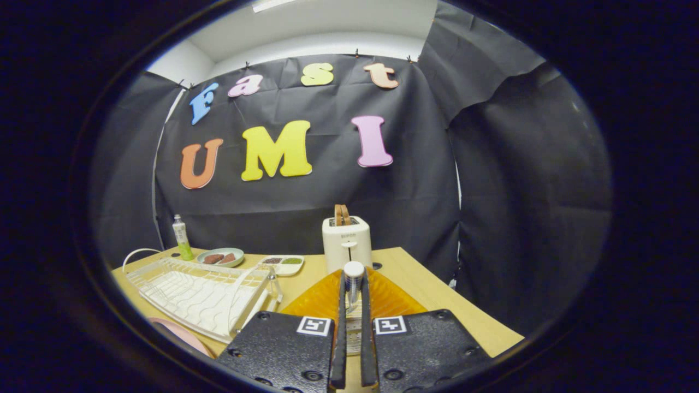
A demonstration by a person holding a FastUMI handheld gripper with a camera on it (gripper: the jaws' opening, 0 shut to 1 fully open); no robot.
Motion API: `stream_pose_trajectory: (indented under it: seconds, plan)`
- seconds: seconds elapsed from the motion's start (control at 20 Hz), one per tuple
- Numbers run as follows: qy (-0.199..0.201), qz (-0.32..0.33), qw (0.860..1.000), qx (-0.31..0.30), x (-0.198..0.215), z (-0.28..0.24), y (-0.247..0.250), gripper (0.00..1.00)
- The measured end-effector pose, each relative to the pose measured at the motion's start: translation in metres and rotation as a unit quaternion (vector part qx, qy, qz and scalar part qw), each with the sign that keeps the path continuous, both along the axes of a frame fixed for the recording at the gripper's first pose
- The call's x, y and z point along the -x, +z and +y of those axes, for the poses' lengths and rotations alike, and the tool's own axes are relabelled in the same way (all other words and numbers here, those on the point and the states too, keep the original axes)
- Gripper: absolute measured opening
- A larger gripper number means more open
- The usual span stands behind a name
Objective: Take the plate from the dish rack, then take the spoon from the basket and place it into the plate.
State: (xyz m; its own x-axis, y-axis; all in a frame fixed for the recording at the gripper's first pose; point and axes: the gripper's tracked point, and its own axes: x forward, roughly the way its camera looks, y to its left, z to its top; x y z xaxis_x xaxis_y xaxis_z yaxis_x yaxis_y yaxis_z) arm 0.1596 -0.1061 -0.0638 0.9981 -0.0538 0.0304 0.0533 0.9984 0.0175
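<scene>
Clearly, a spoon [353,281] was pinched upright between the fingers of the gripper [353,305], above an orange basket [393,297]; a white dish rack [202,292] was seen beside it.

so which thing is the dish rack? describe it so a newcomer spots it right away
Start at the wooden table and find the white toaster at its back edge. From there, past the closed gripper fingers gripping a white-capped handle, the dish rack lies flat beside the orange mat. It is the only white wire-grid frame; the dishes behind it are solid and hold food.
</scene>
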Motion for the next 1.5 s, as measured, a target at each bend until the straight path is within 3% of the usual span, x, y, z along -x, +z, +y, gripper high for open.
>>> stream_pose_trajectory:
  seconds: [0.3, 0.55, 0.95, 1.5]
  plan:
    - [0.017, -0.053, 0.998, 0.022, 0.051, 0.036, 0.06, 0.16]
    - [0.044, -0.063, 0.996, 0.044, 0.113, 0.092, 0.077, 0.15]
    - [0.134, -0.002, 0.99, 0.042, 0.185, 0.202, 0.015, 0.15]
    - [0.225, 0.154, 0.962, 0.021, 0.181, 0.278, -0.077, 0.16]
